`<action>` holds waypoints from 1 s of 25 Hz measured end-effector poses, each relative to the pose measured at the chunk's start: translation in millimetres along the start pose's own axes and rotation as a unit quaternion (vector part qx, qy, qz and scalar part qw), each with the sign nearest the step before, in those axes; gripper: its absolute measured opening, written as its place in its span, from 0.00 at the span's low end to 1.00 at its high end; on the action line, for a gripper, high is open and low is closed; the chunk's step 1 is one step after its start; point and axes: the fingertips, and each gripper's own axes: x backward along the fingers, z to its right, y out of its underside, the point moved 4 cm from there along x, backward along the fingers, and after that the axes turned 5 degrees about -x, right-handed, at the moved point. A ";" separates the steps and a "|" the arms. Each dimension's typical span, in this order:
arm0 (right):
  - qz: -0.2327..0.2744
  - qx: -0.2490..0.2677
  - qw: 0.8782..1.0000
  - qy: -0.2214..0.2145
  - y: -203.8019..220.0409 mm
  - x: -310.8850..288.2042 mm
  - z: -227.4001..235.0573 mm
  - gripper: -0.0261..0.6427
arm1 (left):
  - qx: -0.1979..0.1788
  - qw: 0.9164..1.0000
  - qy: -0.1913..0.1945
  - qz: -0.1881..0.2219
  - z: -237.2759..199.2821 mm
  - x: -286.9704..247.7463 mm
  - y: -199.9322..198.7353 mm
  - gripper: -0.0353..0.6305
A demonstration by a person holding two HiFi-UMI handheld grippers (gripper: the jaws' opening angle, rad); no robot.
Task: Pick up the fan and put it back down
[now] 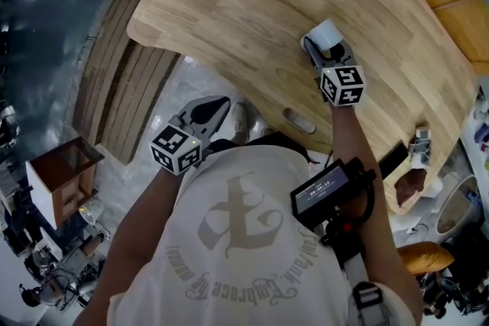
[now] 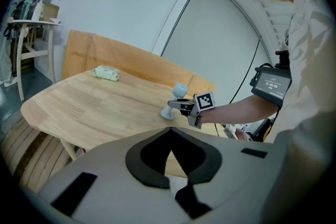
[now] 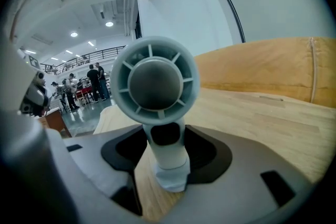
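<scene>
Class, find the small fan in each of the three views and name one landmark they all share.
Head view: fan upper right of centre.
Left gripper view: fan at centre, beyond the jaws.
Right gripper view: fan fills the centre, handle between the jaws.
Shared landmark: the wooden table under it.

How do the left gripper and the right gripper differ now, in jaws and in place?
The left gripper has its jaws together, empty; the right gripper is shut on the handle of the fan. The left gripper is off the table, near the person; the right gripper is over the table. Each bears a marker cube.
</scene>
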 end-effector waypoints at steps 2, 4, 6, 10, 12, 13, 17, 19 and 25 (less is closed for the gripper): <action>0.000 0.000 1.000 0.001 1.6 -0.3 0.5 0.38 | 0.000 1.000 0.000 0.000 -0.3 -1.0 -0.8 0.07; 0.000 0.001 1.000 0.002 2.7 -0.8 0.9 0.39 | 0.000 1.000 0.000 0.000 -1.1 -1.3 -1.9 0.07; -0.001 0.002 1.000 0.003 4.3 -0.4 0.0 0.38 | 0.000 1.000 -0.001 0.000 -1.5 0.1 -2.5 0.07; -0.003 0.007 1.000 0.006 7.0 3.5 -4.1 0.39 | 0.000 1.000 -0.002 0.001 0.5 5.5 -3.2 0.07; -0.004 0.007 1.000 0.007 10.1 1.6 -3.2 0.38 | 0.000 1.000 -0.002 0.000 -0.3 4.1 -2.5 0.07; -0.005 0.008 1.000 0.008 11.6 0.2 -2.5 0.38 | 0.001 1.000 -0.002 0.000 -0.9 3.1 -2.1 0.07; -0.007 0.014 1.000 0.009 12.5 0.5 -4.5 0.39 | 0.000 1.000 -0.003 0.002 -0.5 5.3 -1.9 0.07; -0.006 0.013 1.000 0.010 12.9 1.4 -4.7 0.39 | -0.001 1.000 -0.004 0.003 0.7 6.1 -2.2 0.07; -0.012 0.005 1.000 0.020 11.5 3.3 -3.3 0.41 | -0.003 1.000 -0.004 0.007 0.5 8.5 -2.9 0.07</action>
